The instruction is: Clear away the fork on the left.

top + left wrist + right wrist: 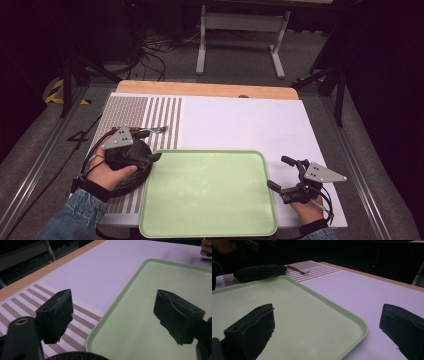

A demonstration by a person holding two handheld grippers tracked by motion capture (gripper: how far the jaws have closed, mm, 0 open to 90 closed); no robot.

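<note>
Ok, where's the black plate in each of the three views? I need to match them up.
High view: the black plate lies at lower left, under the left gripper, beside the green tray.
Left gripper view: just its rim at the bottom edge, between the jaws.
Right gripper view: upper left, past the tray's far edge.
Shared landmark: the green tray.

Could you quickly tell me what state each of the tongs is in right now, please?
Left tongs: open, holding nothing, over the tray's left edge.
Right tongs: open, holding nothing.
</note>
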